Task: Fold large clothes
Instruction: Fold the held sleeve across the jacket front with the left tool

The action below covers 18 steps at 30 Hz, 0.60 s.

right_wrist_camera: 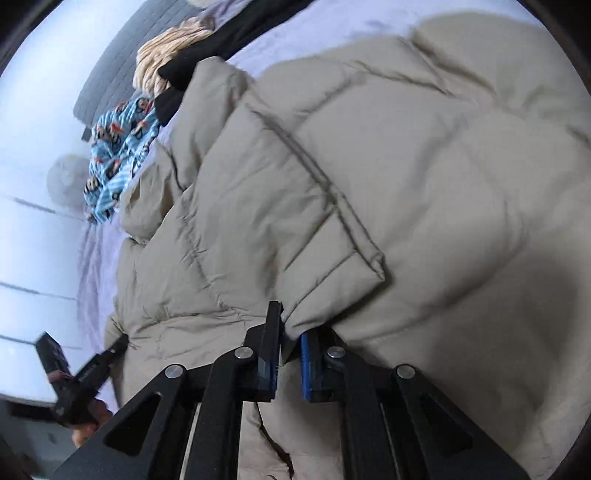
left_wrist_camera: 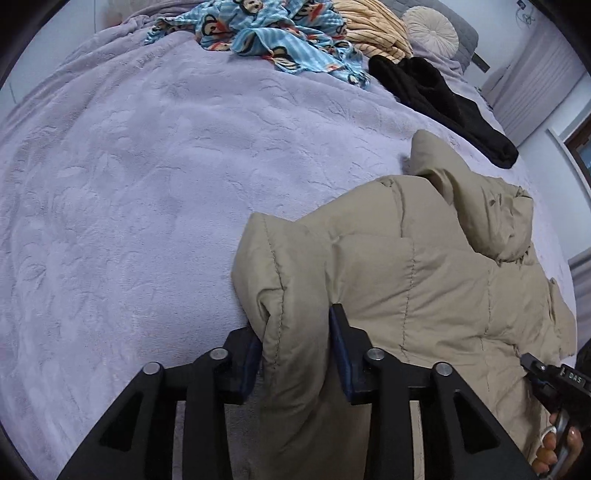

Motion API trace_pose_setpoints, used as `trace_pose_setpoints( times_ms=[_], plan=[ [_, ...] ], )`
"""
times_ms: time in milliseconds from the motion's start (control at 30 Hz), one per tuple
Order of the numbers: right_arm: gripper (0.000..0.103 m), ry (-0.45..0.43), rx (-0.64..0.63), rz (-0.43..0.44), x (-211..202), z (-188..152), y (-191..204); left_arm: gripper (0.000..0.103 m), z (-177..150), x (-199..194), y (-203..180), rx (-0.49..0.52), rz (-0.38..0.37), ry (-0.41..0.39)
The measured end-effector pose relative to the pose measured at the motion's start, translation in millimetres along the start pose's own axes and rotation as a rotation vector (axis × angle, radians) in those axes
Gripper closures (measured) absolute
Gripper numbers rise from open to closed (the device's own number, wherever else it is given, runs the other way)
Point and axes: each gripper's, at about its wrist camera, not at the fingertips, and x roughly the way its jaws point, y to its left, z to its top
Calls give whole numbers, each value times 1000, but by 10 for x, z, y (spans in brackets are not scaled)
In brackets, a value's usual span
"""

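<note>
A big bed with a soft purple blanket holds a puffy tan coat near its right side. The left gripper and right gripper each pinch a coat edge, so a fold looks underway. Next, the held edges probably need laying flat; there is lots of room on the left, but a black garment lies near the coat's top.

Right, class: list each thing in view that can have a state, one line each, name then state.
Beige quilted puffer jacket: lying on the bed, gripped at two spots.
Left hand-held gripper: shut on a thick jacket fold.
Right hand-held gripper: shut on a jacket edge.
Blue monkey-print cloth: crumpled.
Black fleece garment: lying unfolded.
</note>
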Motion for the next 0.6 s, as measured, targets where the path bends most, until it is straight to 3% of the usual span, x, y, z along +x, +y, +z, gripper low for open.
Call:
trace_pose_setpoints(
  times_ms=[33,67,133,233,300,433,567,600],
  plan=[
    [83,-4,-7,-15,-65,-3,-4,44,-7,-108,42,-5,61,-22],
    [77,-14,-24,-45,-155,-10,12,44,0,-219,60,-6,105,-54],
    [73,-64,-52,-103,-386,-29,37,44,27,-457,132,-14,139,-111],
    [73,-165,-124,-154,-725,35,118,44,64,-692,174,-17,115,-149],
    [73,-163,-217,-109,-773,147,305,44,73,-664,72,18,95,-133],
    [74,-52,-447,-19,-347,307,862,44,-166,-374,-182,73,138,-81],
    [74,-3,-630,-136,279,370,1146,43,-436,-24,-296,108,197,-71],
    [74,2,-637,-189,412,414,1090,37,-469,15,-288,104,192,-78]
  ],
)
